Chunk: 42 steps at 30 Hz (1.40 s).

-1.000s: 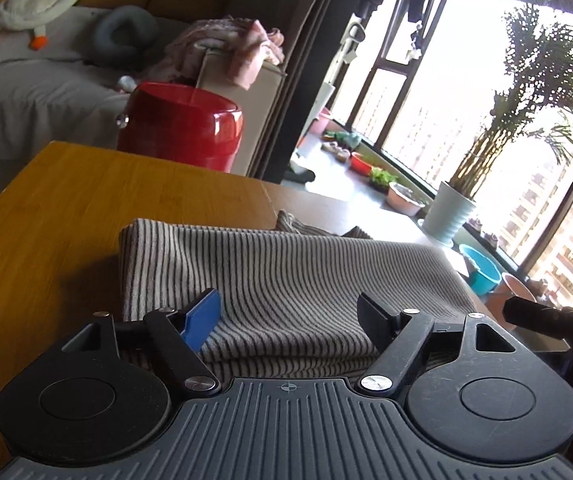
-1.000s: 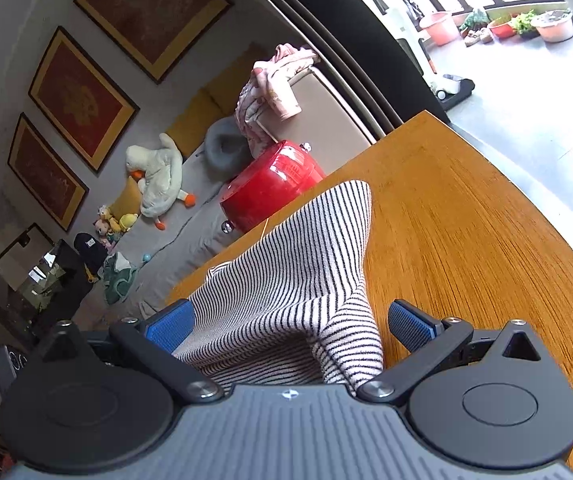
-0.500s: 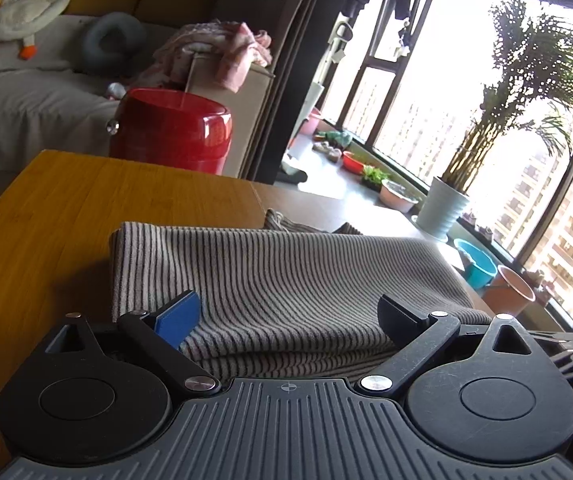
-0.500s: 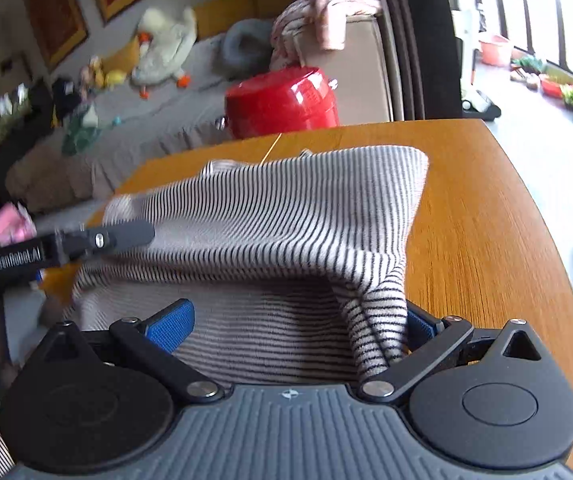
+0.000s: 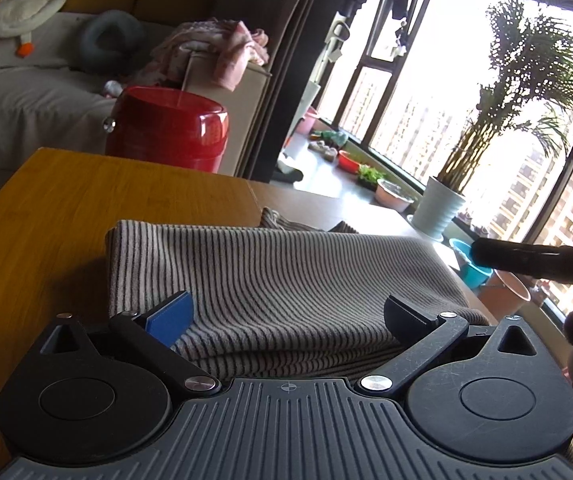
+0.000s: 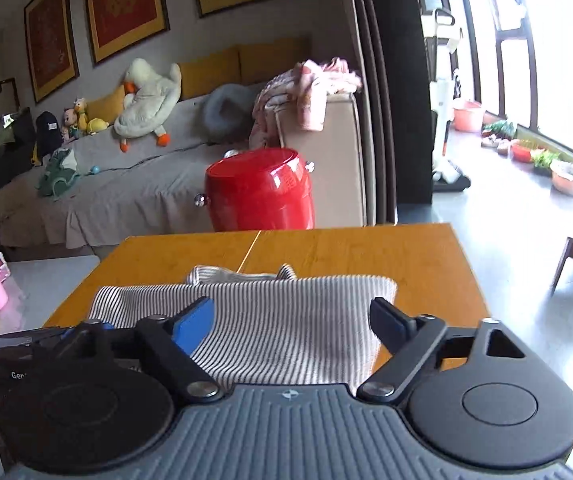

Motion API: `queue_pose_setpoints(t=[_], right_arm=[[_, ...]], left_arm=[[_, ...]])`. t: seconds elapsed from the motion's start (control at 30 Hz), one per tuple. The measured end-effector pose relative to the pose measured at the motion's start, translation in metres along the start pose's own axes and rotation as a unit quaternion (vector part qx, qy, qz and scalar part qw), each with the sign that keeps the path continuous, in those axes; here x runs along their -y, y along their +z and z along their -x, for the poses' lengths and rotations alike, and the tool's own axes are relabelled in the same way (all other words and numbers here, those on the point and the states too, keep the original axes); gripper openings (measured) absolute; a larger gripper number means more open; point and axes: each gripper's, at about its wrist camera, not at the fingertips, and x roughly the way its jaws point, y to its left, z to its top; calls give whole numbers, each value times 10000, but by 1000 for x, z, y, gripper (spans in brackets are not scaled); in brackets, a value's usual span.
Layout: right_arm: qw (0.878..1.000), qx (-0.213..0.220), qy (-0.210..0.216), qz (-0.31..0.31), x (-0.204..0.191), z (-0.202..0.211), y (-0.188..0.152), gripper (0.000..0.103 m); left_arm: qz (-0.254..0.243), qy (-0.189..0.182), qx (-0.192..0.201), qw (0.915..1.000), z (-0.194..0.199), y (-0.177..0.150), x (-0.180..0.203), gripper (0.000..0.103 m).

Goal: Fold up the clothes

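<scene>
The left claw (image 5: 284, 316) is a matte black tool with a ribbed grey plate at its base, a small crosshair mark stamped at the plate's top edge. Either side of the plate sits a round black housing with a shallow disc pressed into it, each topped by a triangular cut-out. Two black link bars run from silver rivets to the fingers (image 5: 170, 316) (one pad shows bright blue, the other looks dark). The right claw (image 6: 292, 322) is built the same: grey ribbed plate, black discs, silver rivets, a blue pad on one finger. White lettering beside it is cut off.
</scene>
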Motion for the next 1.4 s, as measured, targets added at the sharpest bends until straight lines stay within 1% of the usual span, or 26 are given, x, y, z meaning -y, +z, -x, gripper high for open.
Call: queue_pose_setpoints(t=[0.03,0.1,0.2,0.3,0.43,0.5,0.57,0.6,0.7,0.77,0.87,0.93,1.07,1.13,1.17,1.23,1.3,1.4], right_arm=[[9998,-168,62,-96,2,-10,-3,67],[9990,-401,-40,-184,8,-30,-14,64],[9991,-351,-198,126,10,-36,-24,62],[9988,-393,-248,130,9,-32,-22,62],[9979,-396,-337,374,6,-27,-24,62],[9973,-388,-402,471,8,-27,-30,63],[9975,-458,-424,323,14,-30,-34,75],[9980,-479,-367,176,19,-31,-34,76],[9989,-428,-138,-110,31,-28,-34,76],[9990,-419,-64,-140,32,-28,-34,76],[9989,-435,79,-176,35,-28,-34,76],[9988,-376,111,-290,42,-26,-26,74],[9983,-224,118,-523,59,-24,-7,74],[9982,-189,56,-570,69,-32,5,74],[9976,-237,73,-641,74,-39,10,74],[9950,-455,197,-869,83,-57,14,74],[9909,-649,419,-1101,88,-73,15,74],[9881,-733,705,-1153,83,-88,20,74]], left_arm=[[0,-6,-2,10000,0,0,0,103],[0,-18,-6,10000,1,-1,0,103],[-1,-39,-14,10000,1,-1,1,103],[-1,-37,-29,10000,1,-1,1,103],[2,-73,-75,9999,0,-1,0,103],[30,-184,-164,9997,0,1,-2,103],[4,-340,-333,9989,-1,4,-6,103],[11,-381,-375,9986,1,6,-7,103],[344,-389,-42,9986,22,20,-23,103],[414,31,25,9991,26,30,-36,103],[518,443,-390,9969,8,38,-55,103],[591,534,-642,9948,-7,39,-65,103],[554,398,-671,9954,-16,42,-65,102],[535,328,-684,9957,-21,43,-65,102],[526,293,-690,9958,-24,44,-65,102],[507,224,-702,9960,-28,46,-65,102],[488,154,-714,9961,-33,47,-65,101],[485,85,-711,9963,-40,53,-66,96]])
